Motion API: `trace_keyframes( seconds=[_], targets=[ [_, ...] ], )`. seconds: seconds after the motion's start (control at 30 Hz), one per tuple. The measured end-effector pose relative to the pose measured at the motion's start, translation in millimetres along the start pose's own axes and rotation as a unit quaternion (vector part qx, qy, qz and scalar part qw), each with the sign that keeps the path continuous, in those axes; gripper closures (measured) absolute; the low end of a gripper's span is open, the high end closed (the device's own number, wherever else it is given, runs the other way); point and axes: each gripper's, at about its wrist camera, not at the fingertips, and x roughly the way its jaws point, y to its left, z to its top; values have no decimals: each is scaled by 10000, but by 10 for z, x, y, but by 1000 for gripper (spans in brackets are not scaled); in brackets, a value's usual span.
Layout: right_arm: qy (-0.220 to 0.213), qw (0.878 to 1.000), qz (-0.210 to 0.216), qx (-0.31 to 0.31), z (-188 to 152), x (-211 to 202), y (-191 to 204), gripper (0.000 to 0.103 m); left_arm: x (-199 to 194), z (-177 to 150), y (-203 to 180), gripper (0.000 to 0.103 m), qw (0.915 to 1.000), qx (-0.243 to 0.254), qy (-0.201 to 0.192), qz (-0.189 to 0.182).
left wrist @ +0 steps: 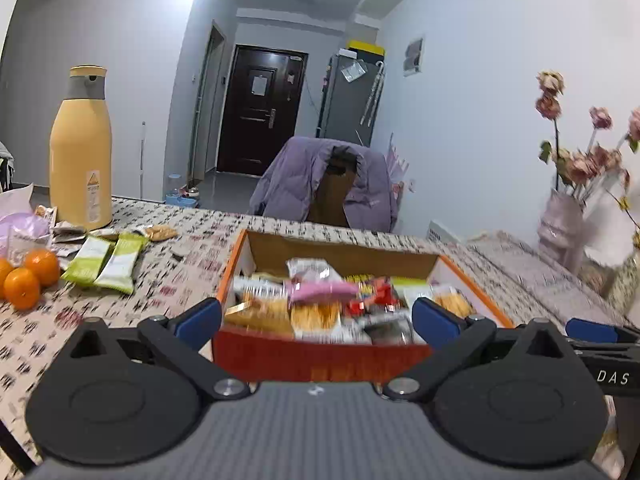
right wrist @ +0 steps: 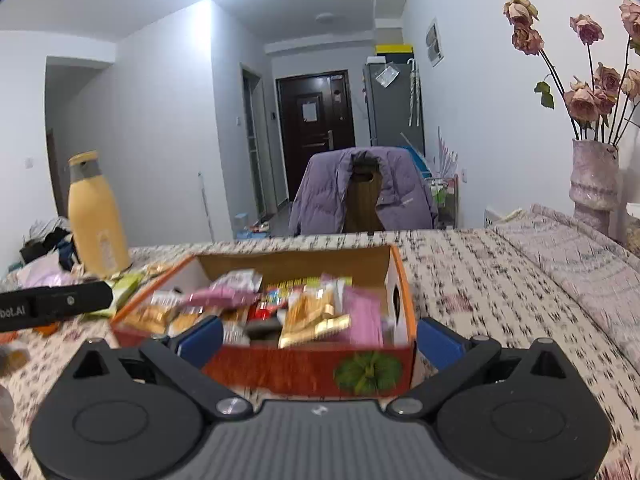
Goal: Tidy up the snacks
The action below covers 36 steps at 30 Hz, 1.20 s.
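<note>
1. Left wrist view: the left tongs (left wrist: 316,316) are seen spread wide, nothing pinched between the blue pads (left wrist: 200,320), held in front of the near red wall of the cardboard snack box (left wrist: 320,354).
2. The box is found on the patterned desk (left wrist: 176,272), open-topped and filled with wrapped snacks (left wrist: 316,308), among them a pink packet (left wrist: 324,290); details are blurred.
3. To the left on the desk, two green snack bars (left wrist: 106,262) are laid side by side, with oranges (left wrist: 28,278) nearer the edge and a yellow thermos (left wrist: 80,150) upright behind.
4. Right wrist view: the right tongs (right wrist: 318,338) are likewise shown spread and empty, before the same box (right wrist: 304,372), whose front bears a green pumpkin print (right wrist: 368,372).
5. A vase of dried roses (right wrist: 594,184) is seen at far right.
</note>
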Motion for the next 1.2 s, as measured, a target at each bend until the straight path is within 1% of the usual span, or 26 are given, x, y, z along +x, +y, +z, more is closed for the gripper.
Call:
trace_keyframes(
  seconds=[0.23, 0.37, 0.47, 0.63, 0.77, 0.93, 1.2],
  targets=[
    [162, 9997, 91, -155, -337, -448, 43, 0, -478, -336, 6, 0, 9996, 130, 183, -184],
    [254, 9995, 35, -178, -497, -698, 31, 0, -684, -502, -4, 0, 9990, 200, 370, -119],
    [399, 9990, 15, -186, -630, -841, 22, 0, -824, -638, 12, 0, 9984, 231, 505, -49],
    [587, 9982, 29, -135, -824, -1037, 29, 0, -996, -839, 9, 0, 9974, 178, 695, -82],
    [659, 9978, 68, -78, -921, -1138, 62, 0, -1083, -912, -31, 0, 9968, 171, 768, -120],
    [724, 9973, 131, -84, -997, -1218, 138, 0, -1184, -934, -91, 0, 9969, 291, 717, -144],
    [751, 9971, 101, -69, -1035, -1291, 174, 0, -1257, -992, -83, 0, 9968, 283, 742, -129]
  ],
)
